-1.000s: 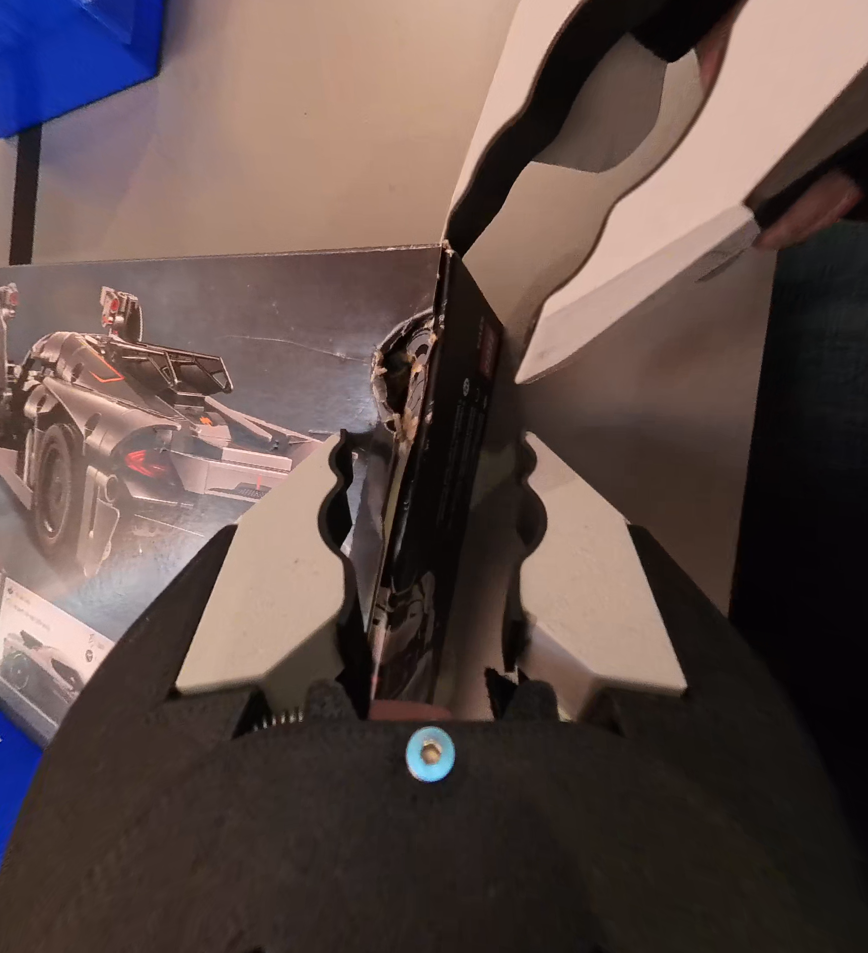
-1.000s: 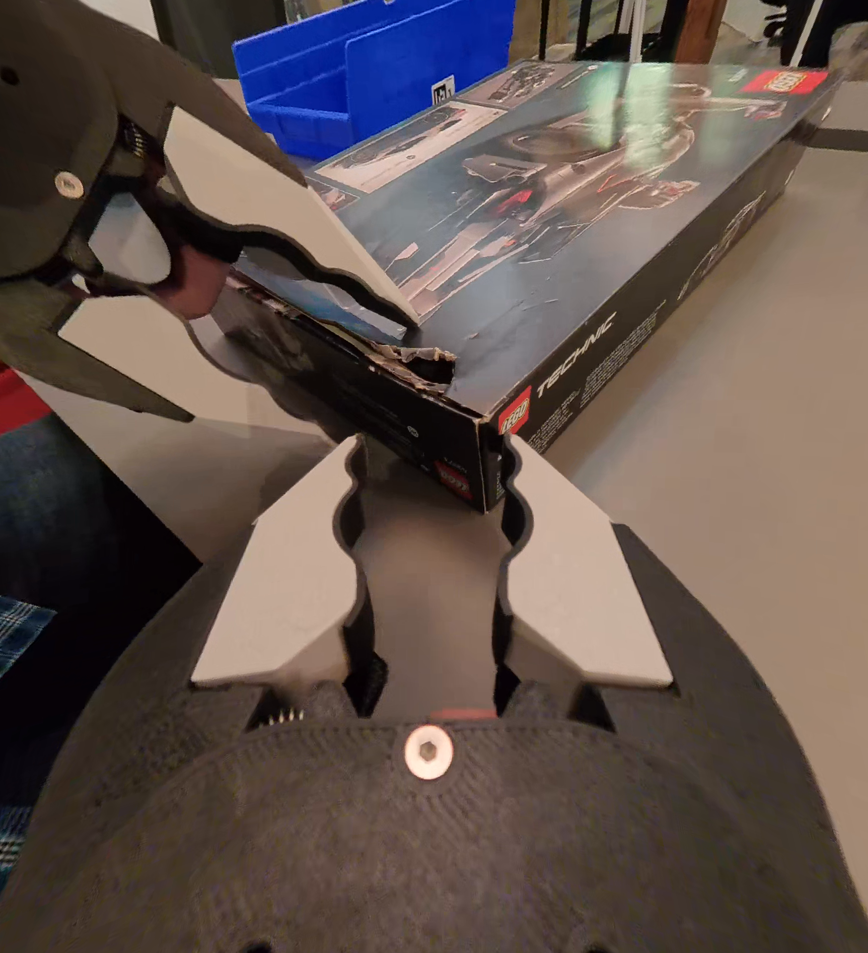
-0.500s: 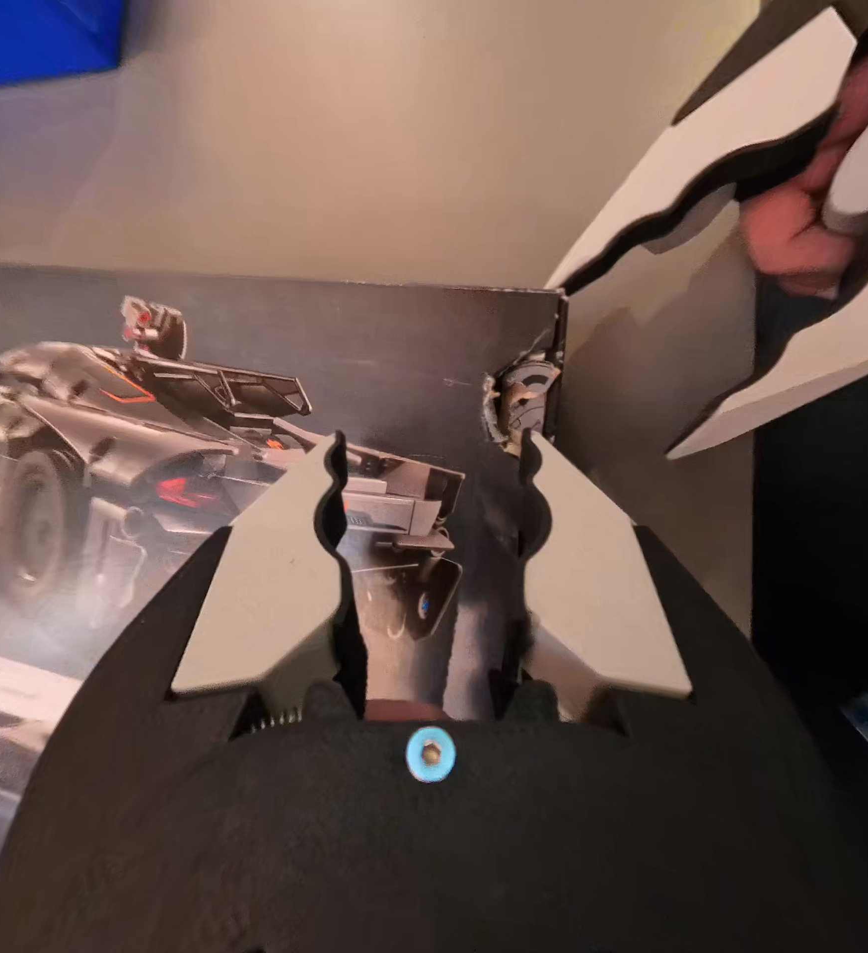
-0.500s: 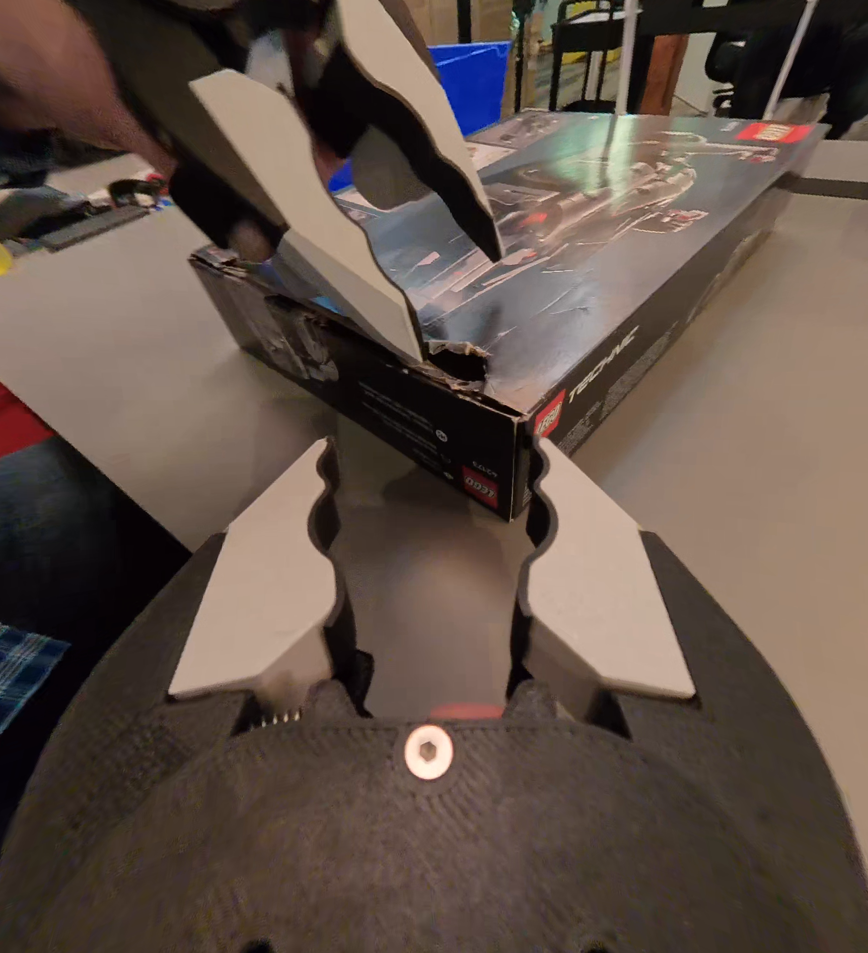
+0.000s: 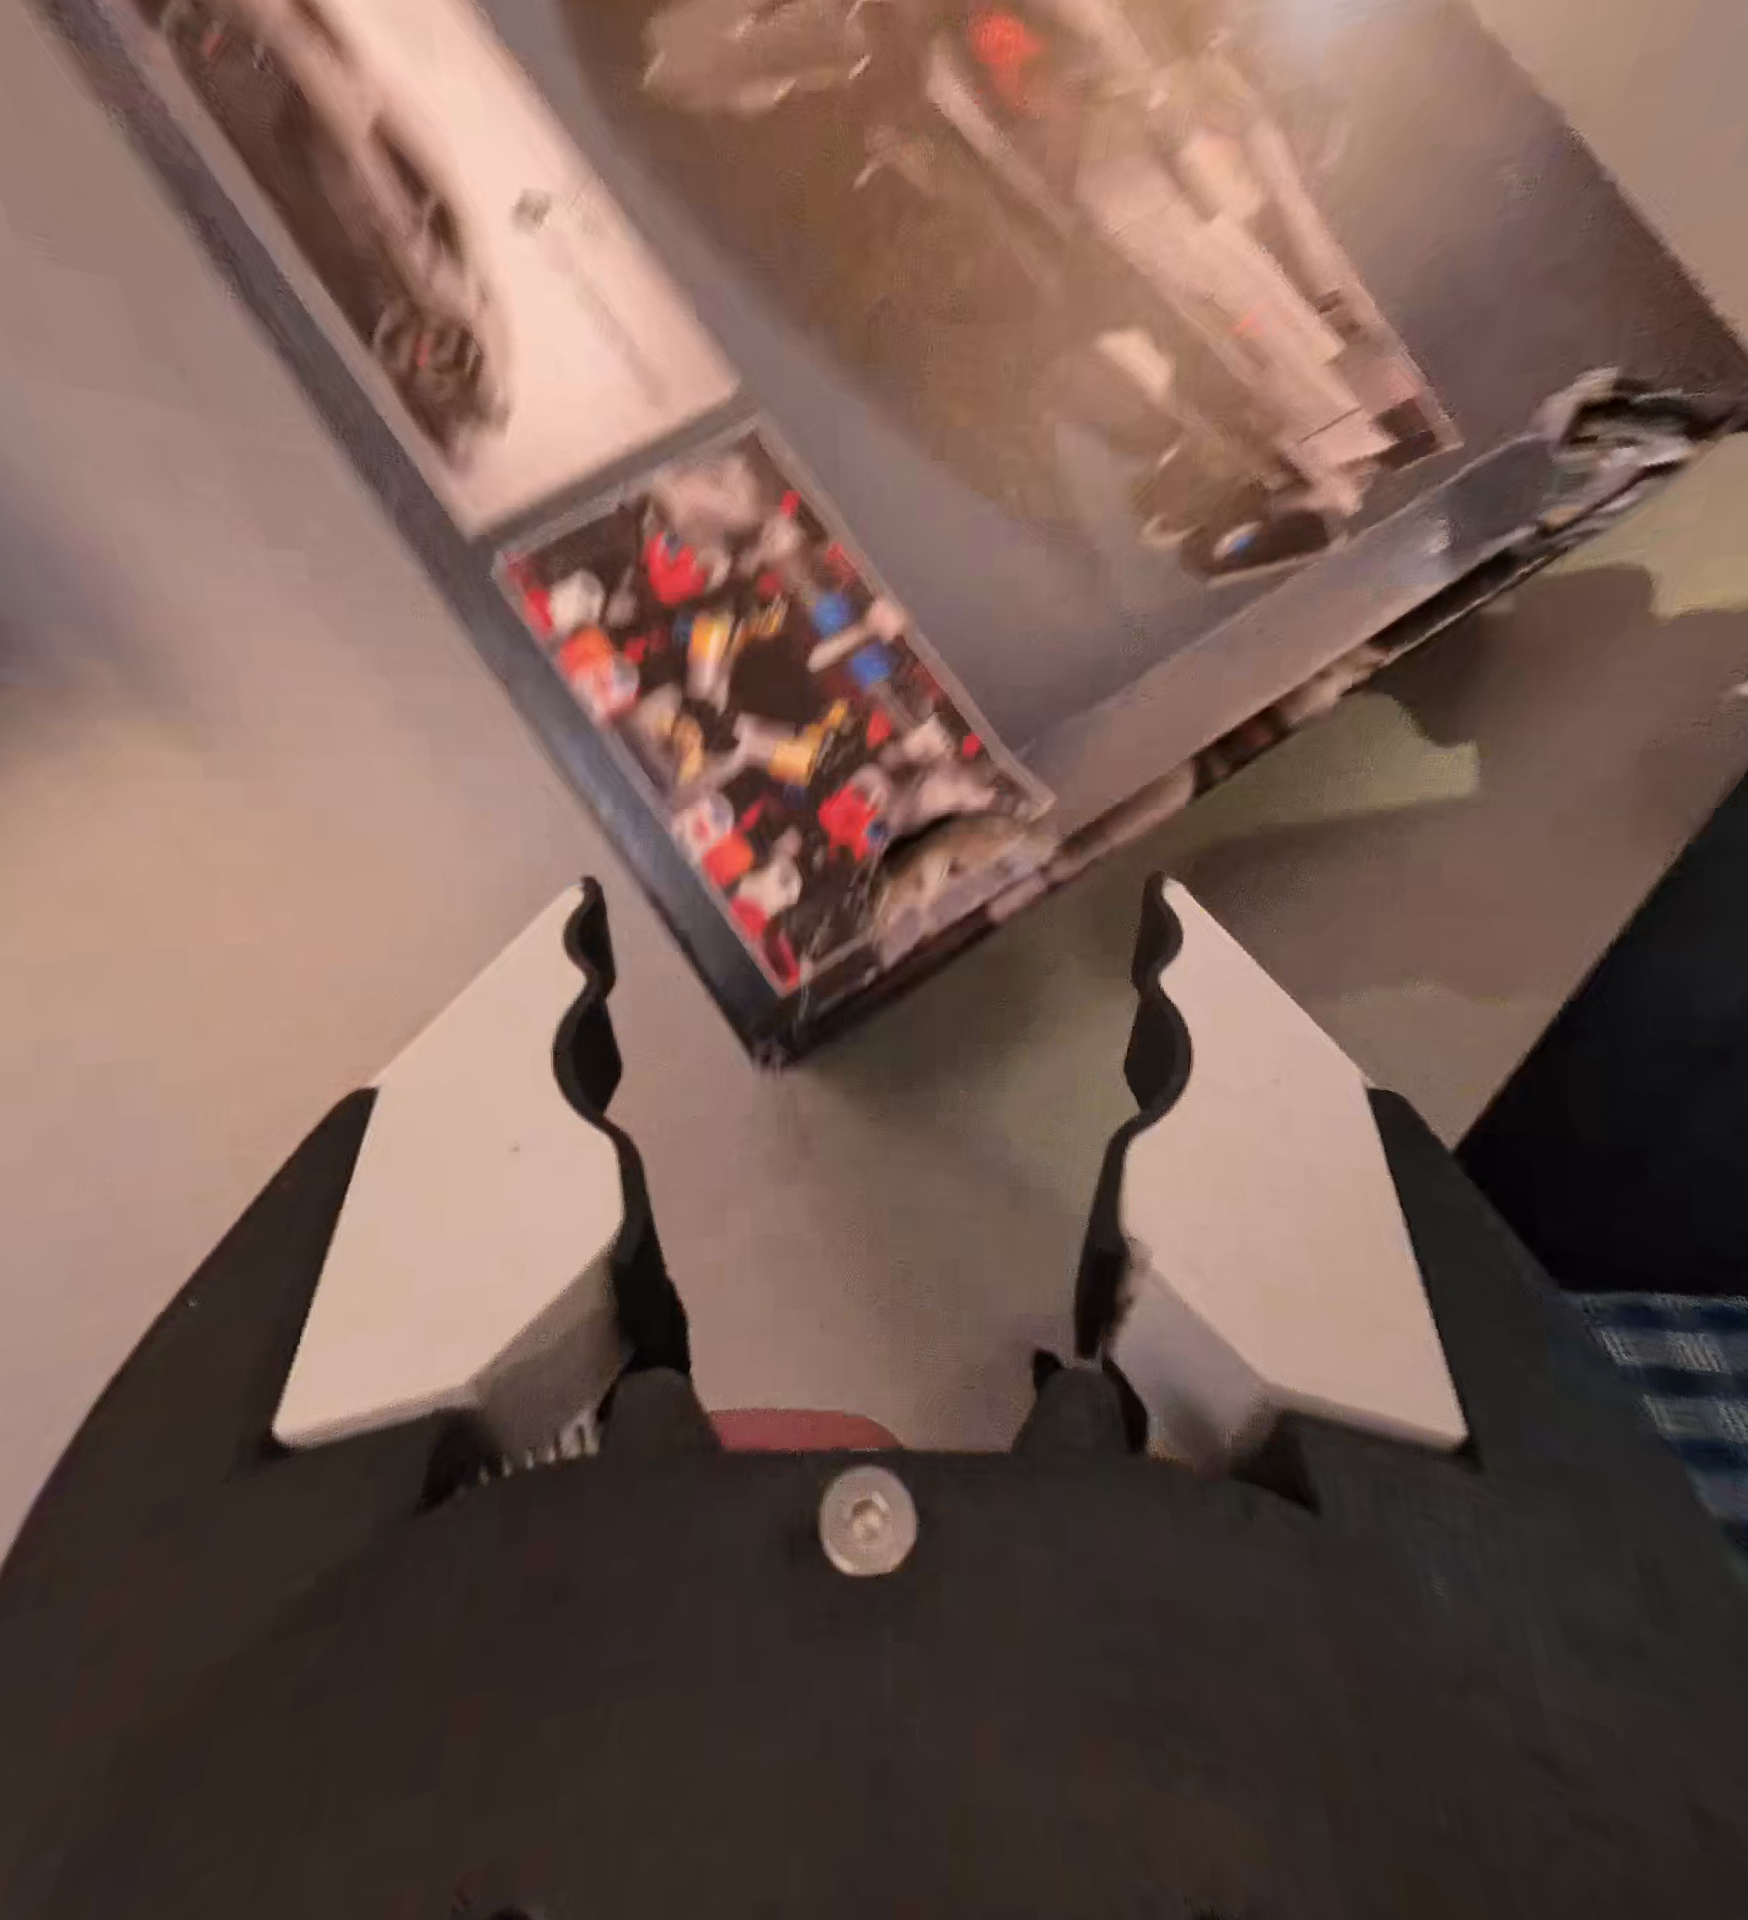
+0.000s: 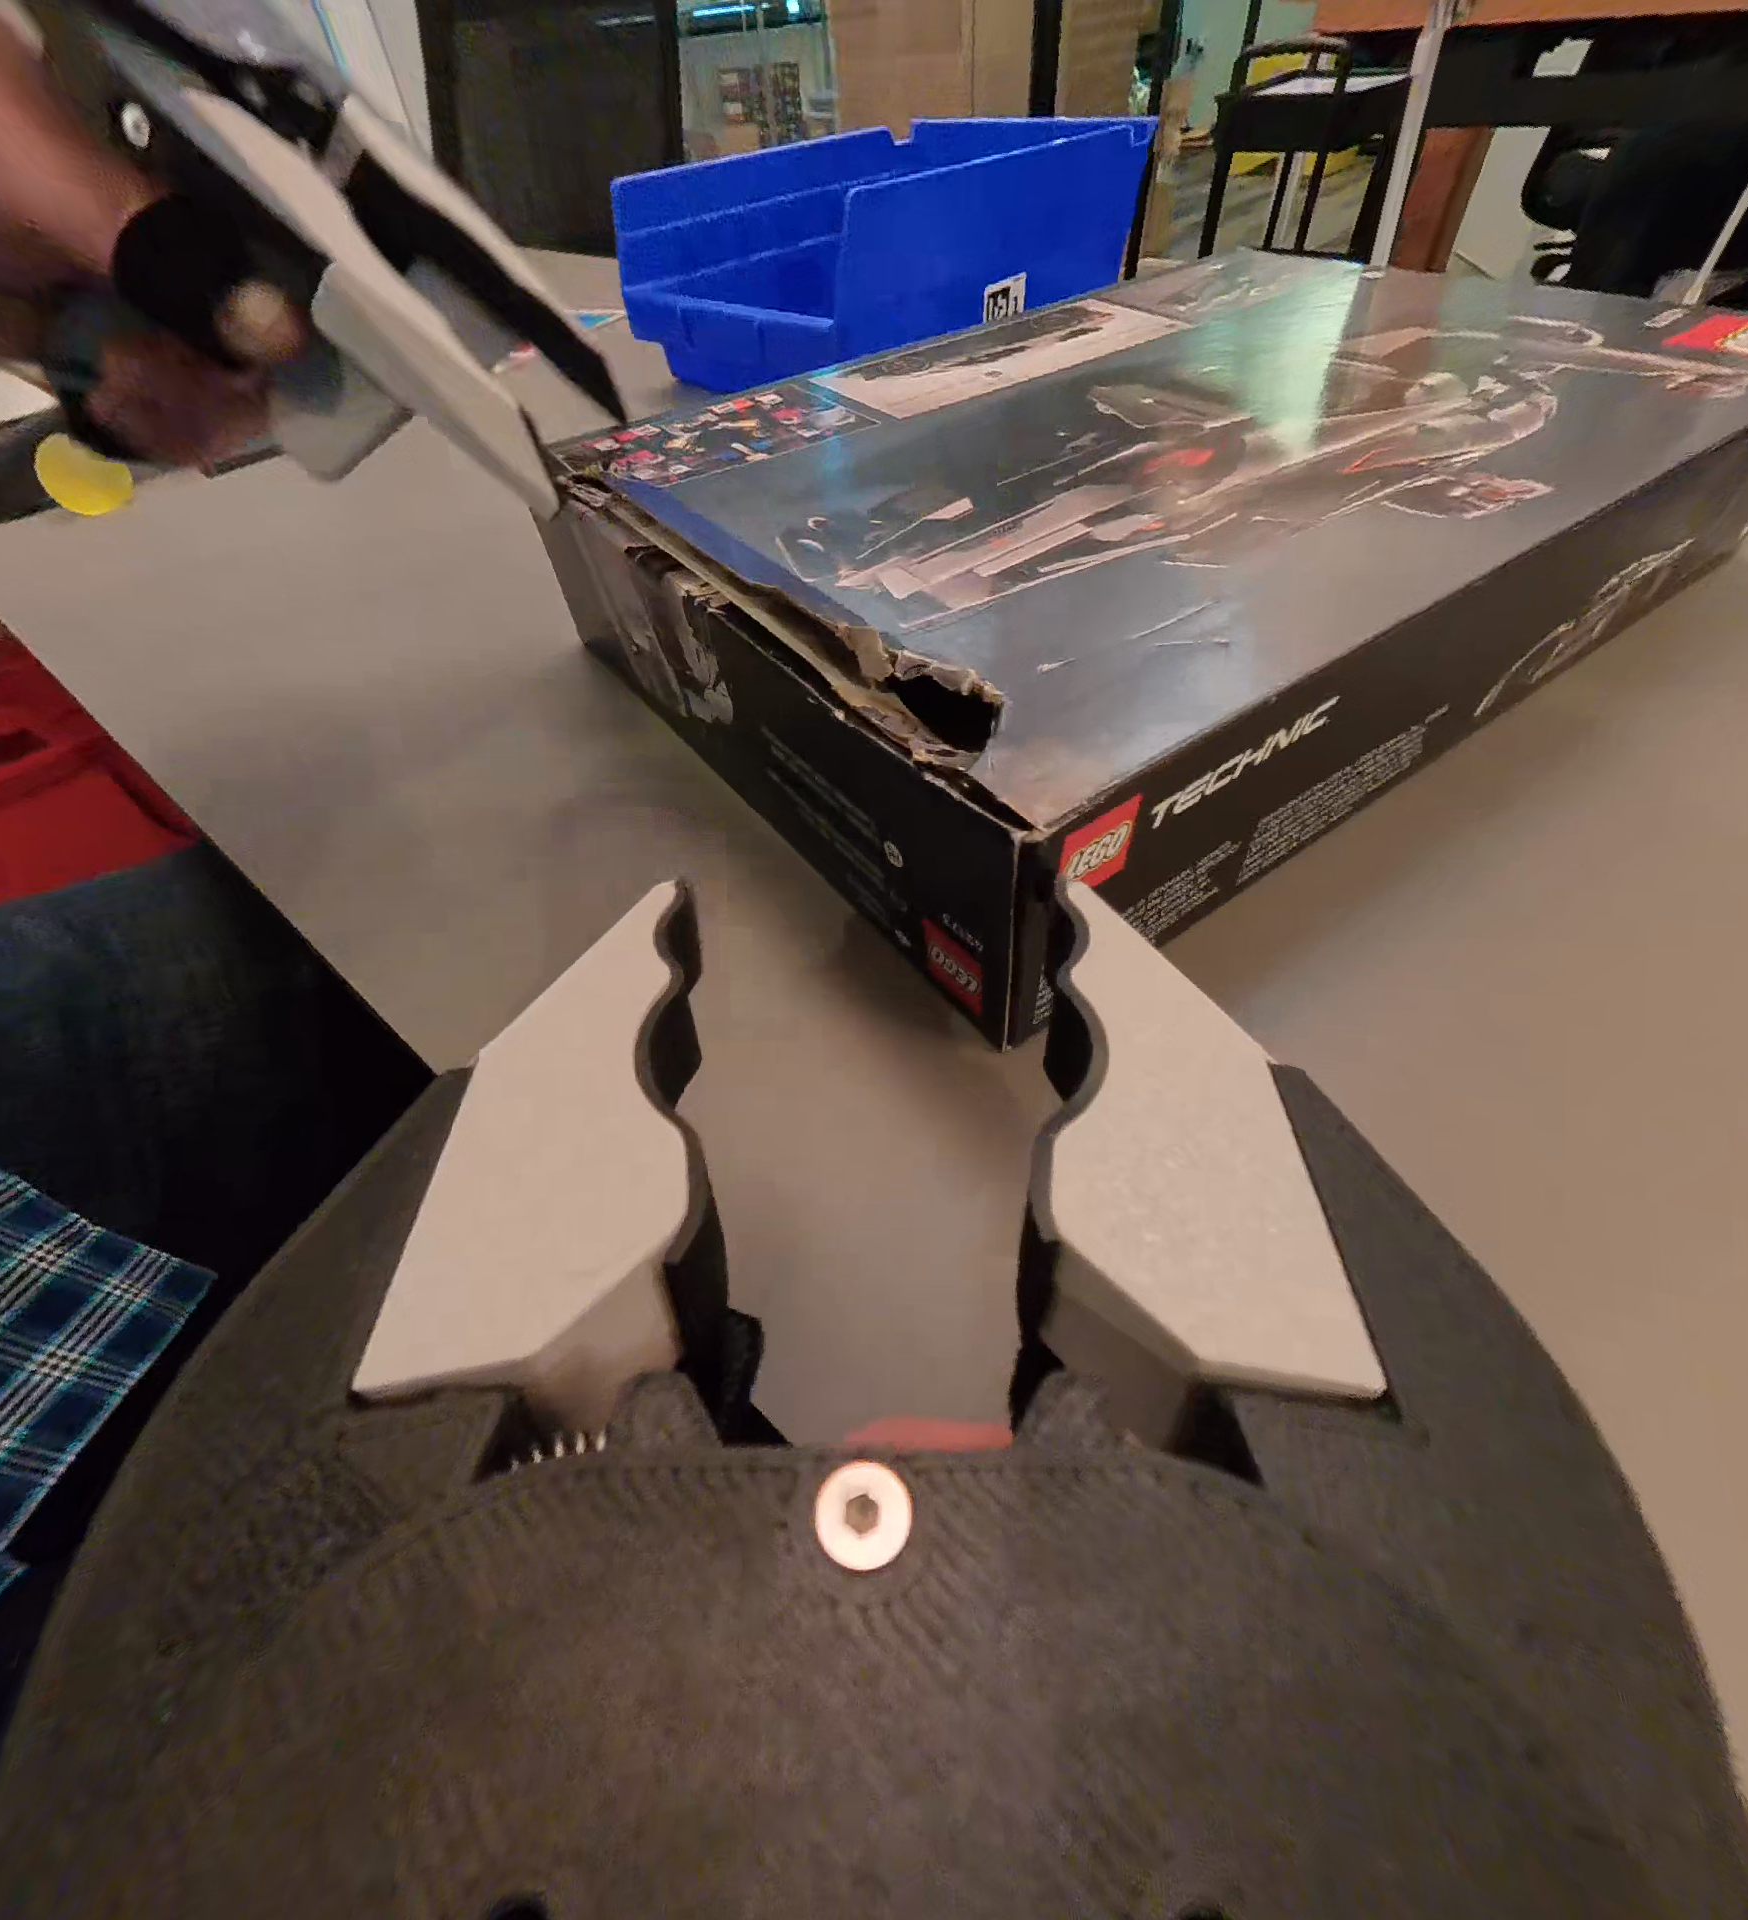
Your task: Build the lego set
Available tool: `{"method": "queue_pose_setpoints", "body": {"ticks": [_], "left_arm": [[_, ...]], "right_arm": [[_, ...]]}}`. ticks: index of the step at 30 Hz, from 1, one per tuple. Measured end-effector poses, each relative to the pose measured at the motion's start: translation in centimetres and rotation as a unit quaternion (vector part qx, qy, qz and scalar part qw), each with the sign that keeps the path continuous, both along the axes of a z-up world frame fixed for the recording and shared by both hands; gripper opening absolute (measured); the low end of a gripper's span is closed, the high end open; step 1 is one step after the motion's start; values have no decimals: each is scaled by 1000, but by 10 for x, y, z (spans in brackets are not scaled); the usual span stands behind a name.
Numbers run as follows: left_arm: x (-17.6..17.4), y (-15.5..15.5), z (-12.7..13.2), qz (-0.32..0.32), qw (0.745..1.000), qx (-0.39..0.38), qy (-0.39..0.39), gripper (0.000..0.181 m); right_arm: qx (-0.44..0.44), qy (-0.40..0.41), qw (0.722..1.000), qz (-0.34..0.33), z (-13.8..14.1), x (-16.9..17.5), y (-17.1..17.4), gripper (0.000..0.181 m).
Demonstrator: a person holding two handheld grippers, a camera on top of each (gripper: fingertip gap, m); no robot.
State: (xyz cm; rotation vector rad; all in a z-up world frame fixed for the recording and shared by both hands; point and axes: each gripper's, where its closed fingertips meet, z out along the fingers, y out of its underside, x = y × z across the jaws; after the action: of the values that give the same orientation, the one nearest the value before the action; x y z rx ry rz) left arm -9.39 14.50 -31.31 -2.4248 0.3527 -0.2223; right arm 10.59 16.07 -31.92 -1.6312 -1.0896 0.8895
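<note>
Lego box (image 6: 1213, 582) flat on table (image 6: 1472, 1091), long axis running from torn near end away to the far right; right hand-held gripper (image 6: 870, 935) level, wide open, empty, just short of near corner; left hand-held gripper (image 5: 870, 914) open, empty, angled down at the box's left near corner.

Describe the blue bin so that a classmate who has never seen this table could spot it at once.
Start from the grey table and find the long dark lego box lying flat on it. Just behind the box's far long edge stands the blue bin, an open-topped plastic tray. It is the only bright blue thing on the table.
</note>
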Motion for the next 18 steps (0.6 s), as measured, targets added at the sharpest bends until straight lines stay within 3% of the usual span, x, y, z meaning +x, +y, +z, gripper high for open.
{"method": "queue_pose_setpoints", "body": {"ticks": [3,7,13,15,18], "left_arm": [[11,-14,-15,49,997,30,-52,98],[19,-11,-14,87,991,91,-52,109],[17,-16,-13,151,979,132,-38,96],[22,-19,-16,154,978,142,-22,104],[21,-20,-18,149,978,149,-10,102]], "right_arm": [[16,-6,1000,0,-1,-2,-3,68],[30,-6,1000,-8,-2,-3,-6,74],[32,5,999,-19,-3,-2,-8,79],[34,5,999,-20,-5,-3,-11,83],[36,7,999,-22,-5,-5,-14,90]]}}
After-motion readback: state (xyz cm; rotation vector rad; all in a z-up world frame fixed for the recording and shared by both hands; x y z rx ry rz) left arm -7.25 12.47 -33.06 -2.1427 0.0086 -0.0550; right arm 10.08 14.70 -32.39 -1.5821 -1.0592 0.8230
